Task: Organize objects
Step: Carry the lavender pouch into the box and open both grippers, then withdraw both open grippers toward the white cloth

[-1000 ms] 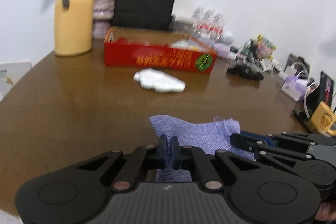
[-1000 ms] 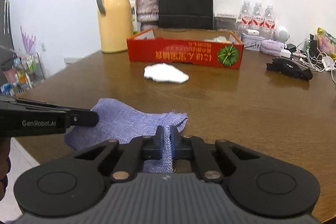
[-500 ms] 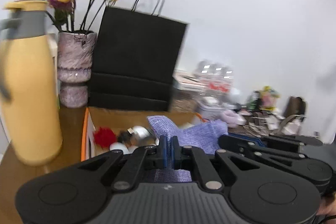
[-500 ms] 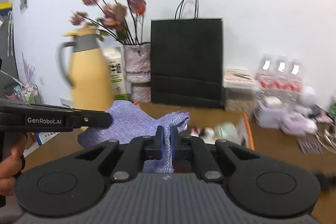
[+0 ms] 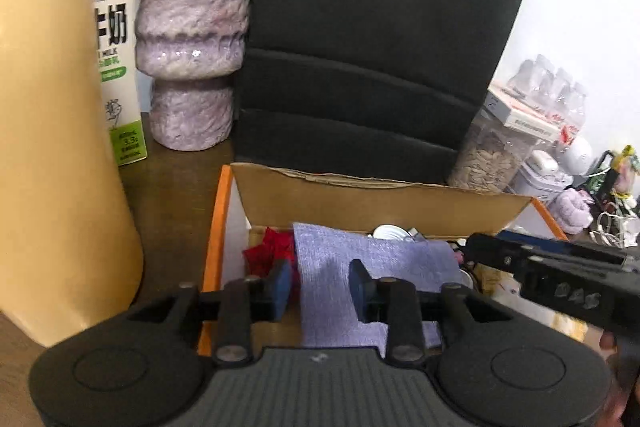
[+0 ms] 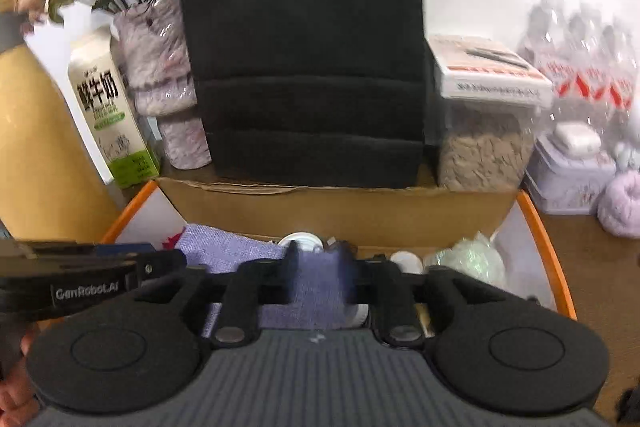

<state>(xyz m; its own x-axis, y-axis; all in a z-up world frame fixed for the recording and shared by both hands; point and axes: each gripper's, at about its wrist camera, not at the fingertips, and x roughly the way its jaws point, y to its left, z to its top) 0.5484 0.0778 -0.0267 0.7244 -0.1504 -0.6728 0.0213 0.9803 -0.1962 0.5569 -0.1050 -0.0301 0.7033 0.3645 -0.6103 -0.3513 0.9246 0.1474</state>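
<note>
Left gripper (image 5: 319, 285): its jaws were opening, the blue pads standing clear on either side of the purple cloth (image 5: 360, 271), which lay between them unpressed.
Right gripper (image 6: 318, 277): its jaws were opening too, with the same cloth between them (this view is smeared by motion, so contact at the pads cannot be told for certain, though a gap shows).
Purple cloth: spread inside the cardboard box (image 5: 372, 203), draped over the small things already there.
Box contents: a red item (image 5: 270, 251) at the left end beside the cloth, a white round lid (image 6: 301, 239) near the back wall, a pale crinkled bag (image 6: 468, 259) at the right end.
Behind the box: a black paper bag (image 5: 380, 59), a mottled vase (image 5: 192, 39), a milk carton (image 5: 116, 67), a clear jar of seeds (image 6: 484, 147).
Left of the box: a yellow jug (image 5: 52, 147), close by on the wooden table (image 5: 172, 195).
Far right: water bottles (image 6: 588, 67), blurred.
</note>
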